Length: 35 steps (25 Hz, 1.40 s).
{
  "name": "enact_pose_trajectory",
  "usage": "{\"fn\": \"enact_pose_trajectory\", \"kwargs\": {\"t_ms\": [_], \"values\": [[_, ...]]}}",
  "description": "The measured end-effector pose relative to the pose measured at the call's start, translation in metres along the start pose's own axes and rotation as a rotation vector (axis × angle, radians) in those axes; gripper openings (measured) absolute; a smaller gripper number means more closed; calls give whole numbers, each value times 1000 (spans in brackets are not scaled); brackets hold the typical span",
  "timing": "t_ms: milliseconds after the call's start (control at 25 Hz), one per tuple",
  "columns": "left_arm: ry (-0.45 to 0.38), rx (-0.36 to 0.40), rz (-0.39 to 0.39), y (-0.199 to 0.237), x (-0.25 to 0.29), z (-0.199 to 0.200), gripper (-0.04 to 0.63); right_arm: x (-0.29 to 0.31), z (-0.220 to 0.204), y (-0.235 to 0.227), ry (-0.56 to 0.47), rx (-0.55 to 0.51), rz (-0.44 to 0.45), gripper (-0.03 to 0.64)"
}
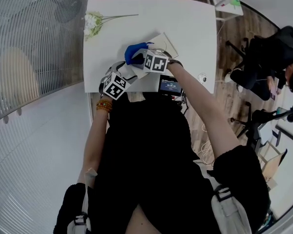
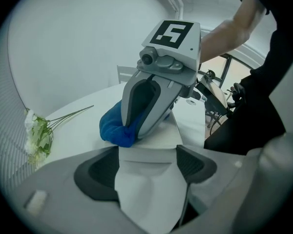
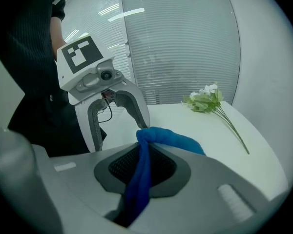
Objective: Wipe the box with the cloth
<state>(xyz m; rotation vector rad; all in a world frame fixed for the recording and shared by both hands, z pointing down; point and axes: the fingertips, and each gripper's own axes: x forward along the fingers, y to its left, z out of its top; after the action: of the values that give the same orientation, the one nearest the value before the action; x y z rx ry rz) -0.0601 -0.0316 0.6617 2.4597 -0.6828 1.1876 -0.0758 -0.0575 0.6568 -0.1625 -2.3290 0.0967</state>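
L hand-held gripper (image 2: 146, 167) clamps box (image 2: 156, 139) — R hand-held gripper (image 3: 142, 168) clamps cloth (image 3: 176, 140).

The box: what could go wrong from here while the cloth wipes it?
1. The left gripper holds the box only at its near end; a hard push from the cloth may tilt it or pull it free.
2. The right gripper pinches just a fold of the cloth, so it may slip out.
3. The two grippers are close together and could collide.
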Motion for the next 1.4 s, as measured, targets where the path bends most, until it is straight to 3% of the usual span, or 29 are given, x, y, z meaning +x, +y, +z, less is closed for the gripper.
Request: {"fn": "enact_pose_trajectory", "kwargs": {"t_ms": [80, 200, 280, 480, 600, 720, 840, 960, 1120, 1400], "values": [[-4, -9, 6, 1, 1, -2, 370, 3, 1, 5, -18, 16, 42, 73], [-25, -51, 15, 1, -1, -4, 370, -10, 4, 14, -115, 123, 111, 72], [-40, -80, 17, -1, -6, -5, 371, -35, 9, 11, -215, 201, 86, 72], [-45, -83, 9, -7, -11, -15, 371, -132, 0, -23, -441, 342, -221, 72], [-38, -40, -2, -8, -9, -15, 371, -193, -24, -43, -484, 390, -466, 72], [-32, 12, -7, -6, -7, -9, 370, -224, -52, -54, -373, 363, -688, 72], [-22, 52, -14, -4, -3, -2, 370, -212, -77, -59, -193, 314, -789, 72], [-11, 89, -30, -5, 2, 3, 371, -170, -102, -61, -67, 349, -756, 74], [-16, 112, -40, -1, -4, -7, 365, -129, -113, -65, -13, 444, -747, 83], [-16, 110, -41, -5, -2, -1, 365, -123, -114, -56, 81, 353, -719, 78]]}}
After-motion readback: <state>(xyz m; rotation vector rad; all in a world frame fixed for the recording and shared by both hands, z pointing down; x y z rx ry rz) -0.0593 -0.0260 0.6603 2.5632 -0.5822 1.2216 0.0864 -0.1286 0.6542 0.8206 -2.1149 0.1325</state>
